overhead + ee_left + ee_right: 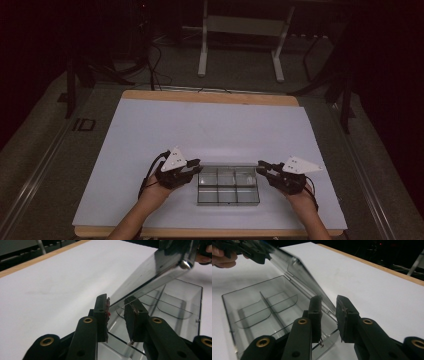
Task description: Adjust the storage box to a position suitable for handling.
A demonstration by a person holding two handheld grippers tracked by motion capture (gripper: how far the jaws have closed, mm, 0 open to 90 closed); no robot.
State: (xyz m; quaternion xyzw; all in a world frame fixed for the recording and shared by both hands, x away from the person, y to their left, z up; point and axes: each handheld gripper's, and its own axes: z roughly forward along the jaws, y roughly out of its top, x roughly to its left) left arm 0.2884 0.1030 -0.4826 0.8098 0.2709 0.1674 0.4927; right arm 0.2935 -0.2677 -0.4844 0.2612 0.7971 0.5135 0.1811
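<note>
While the clear box (228, 186) sits near the table's (150, 130) front edge | left gripper (117, 312) and right gripper (329, 315) each pinch its raised lid (150, 272).

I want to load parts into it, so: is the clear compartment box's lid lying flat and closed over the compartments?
No. In the right gripper view the lid stands tilted up above the open compartment box.

White table top (200, 130) with wooden edge; grey metal frame (242, 25) on the floor beyond.
</note>
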